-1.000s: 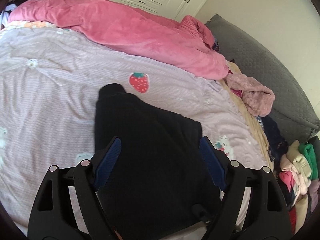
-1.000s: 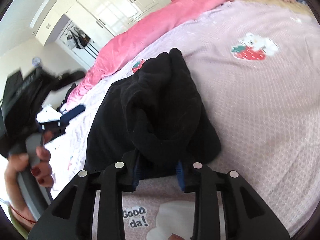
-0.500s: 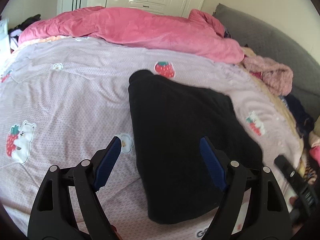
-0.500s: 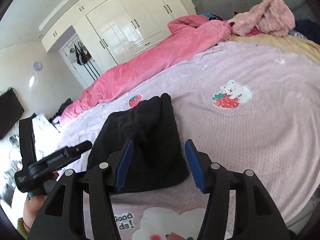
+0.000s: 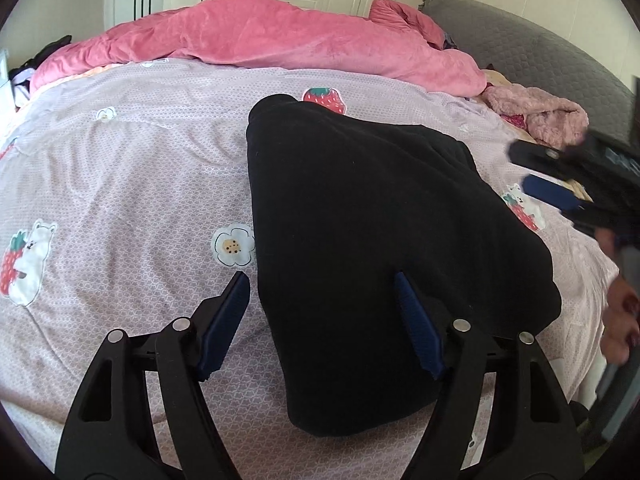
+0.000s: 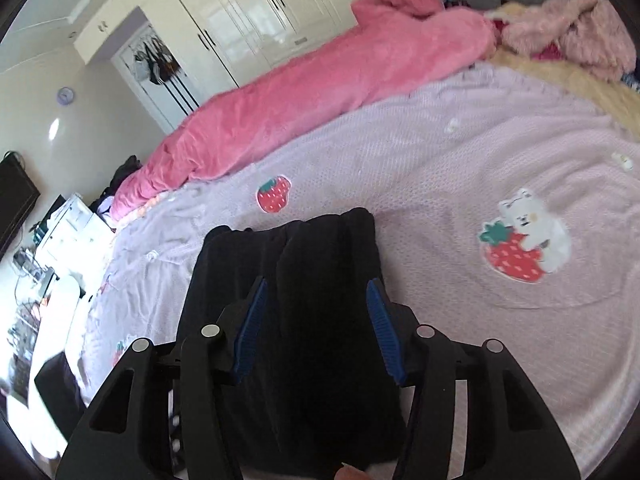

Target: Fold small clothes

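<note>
A black garment (image 5: 360, 216) lies folded over on the lilac bedspread (image 5: 120, 168). It also shows in the right wrist view (image 6: 304, 320). My left gripper (image 5: 324, 316) is open and empty, its fingers over the garment's near left edge. My right gripper (image 6: 316, 316) is open and empty just above the garment's near end. The right gripper also shows at the right edge of the left wrist view (image 5: 560, 184), held in a hand.
A rolled pink quilt (image 5: 260, 40) lies along the far side of the bed. A fluffy pink garment (image 5: 536, 112) and a grey headboard (image 5: 540, 52) are at the right. White wardrobes (image 6: 260, 8) stand behind. Cluttered furniture (image 6: 48, 248) is left of the bed.
My right gripper opened and let go of the black garment, which now lies folded on the bed. Both grippers drew back and lifted a little.
</note>
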### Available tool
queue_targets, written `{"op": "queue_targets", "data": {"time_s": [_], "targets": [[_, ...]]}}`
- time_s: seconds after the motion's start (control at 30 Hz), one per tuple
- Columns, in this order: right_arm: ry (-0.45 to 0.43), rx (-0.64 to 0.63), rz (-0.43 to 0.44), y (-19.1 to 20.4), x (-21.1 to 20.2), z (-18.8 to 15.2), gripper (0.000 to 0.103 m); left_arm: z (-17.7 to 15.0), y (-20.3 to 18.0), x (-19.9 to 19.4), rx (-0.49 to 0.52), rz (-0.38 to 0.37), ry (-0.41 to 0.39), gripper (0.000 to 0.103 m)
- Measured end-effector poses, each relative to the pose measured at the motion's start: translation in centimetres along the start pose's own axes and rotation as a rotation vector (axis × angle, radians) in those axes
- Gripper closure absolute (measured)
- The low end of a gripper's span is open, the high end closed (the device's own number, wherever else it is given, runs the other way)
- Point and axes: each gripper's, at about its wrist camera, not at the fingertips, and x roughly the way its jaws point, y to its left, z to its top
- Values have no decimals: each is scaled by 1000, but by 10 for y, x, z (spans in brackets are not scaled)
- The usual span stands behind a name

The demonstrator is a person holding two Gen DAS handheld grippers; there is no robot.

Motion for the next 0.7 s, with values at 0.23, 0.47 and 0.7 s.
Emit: {"op": "queue_targets", "data": {"time_s": [0.23, 0.47, 0.7], "targets": [[91, 7, 6, -7, 49, -5, 53, -1, 0, 0, 9, -10, -7, 37], [37, -120, 15, 9, 50, -11, 91, -3, 4, -1, -9, -33, -12, 36], [-78, -143, 22, 12, 29, -7, 96, -5, 6, -4, -26, -58, -24, 36]]}}
